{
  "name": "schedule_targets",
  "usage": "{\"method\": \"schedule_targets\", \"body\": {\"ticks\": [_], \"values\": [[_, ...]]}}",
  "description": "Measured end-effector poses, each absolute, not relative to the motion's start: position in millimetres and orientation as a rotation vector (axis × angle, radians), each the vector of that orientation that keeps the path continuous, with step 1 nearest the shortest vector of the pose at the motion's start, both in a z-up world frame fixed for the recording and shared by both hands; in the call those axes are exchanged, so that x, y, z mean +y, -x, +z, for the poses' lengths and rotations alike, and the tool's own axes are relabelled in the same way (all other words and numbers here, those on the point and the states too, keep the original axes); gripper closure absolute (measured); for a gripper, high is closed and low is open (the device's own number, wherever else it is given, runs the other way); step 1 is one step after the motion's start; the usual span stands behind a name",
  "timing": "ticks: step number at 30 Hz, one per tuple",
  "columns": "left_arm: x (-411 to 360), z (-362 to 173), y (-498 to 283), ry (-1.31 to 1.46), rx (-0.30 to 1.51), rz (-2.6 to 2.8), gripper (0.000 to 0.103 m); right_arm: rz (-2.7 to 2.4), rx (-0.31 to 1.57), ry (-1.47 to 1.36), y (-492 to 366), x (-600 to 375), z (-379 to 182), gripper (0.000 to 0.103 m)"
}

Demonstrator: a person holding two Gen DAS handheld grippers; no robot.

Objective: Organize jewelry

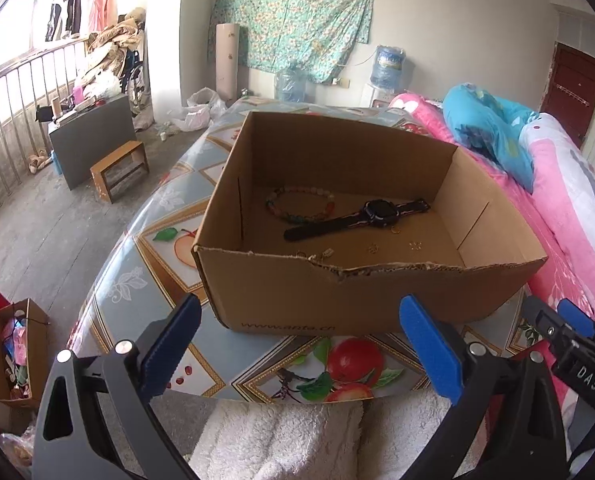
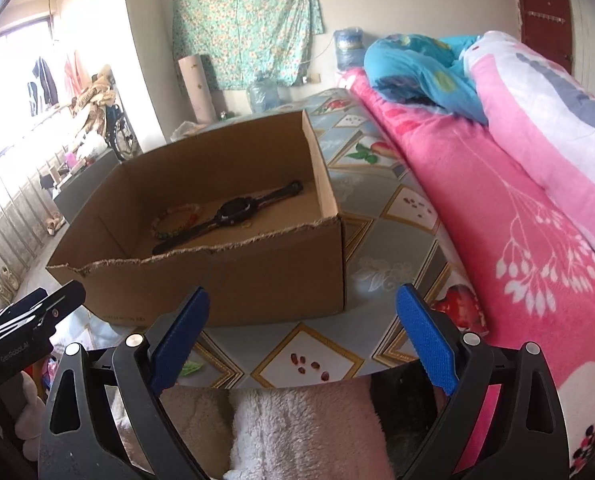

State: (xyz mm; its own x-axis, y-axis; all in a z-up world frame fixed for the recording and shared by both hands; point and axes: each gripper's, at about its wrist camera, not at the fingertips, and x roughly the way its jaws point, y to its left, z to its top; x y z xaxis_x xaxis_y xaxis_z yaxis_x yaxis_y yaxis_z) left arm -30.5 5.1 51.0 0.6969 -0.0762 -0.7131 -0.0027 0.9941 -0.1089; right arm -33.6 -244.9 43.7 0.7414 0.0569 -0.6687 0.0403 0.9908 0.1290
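Cardboard box point(image 1: 361, 292) on the patterned counter point(image 1: 165, 216), holding a beaded bracelet point(image 1: 299, 204) at far left, a black watch point(image 1: 361, 218) just right of it, and small gold pieces point(image 1: 393, 246) nearer. Left gripper point(image 1: 301, 344) and right gripper point(image 2: 303, 340) hover before the near wall, both spread and empty. Pink bedding point(image 2: 517, 208) lies right.
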Motion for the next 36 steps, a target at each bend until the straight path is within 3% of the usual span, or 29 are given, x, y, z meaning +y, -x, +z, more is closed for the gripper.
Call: {"method": "schedule_targets", "body": {"ticks": [7,36], "values": [[-9,34,18,0.087,0.938,-0.031,0.006,0.074,0.844,-0.133,18,-228,33,0.013],[-18,30,0,0.051,0.968,0.005,0.006,0.036,0.898,-0.082,1,-221,29,0.013]]}}
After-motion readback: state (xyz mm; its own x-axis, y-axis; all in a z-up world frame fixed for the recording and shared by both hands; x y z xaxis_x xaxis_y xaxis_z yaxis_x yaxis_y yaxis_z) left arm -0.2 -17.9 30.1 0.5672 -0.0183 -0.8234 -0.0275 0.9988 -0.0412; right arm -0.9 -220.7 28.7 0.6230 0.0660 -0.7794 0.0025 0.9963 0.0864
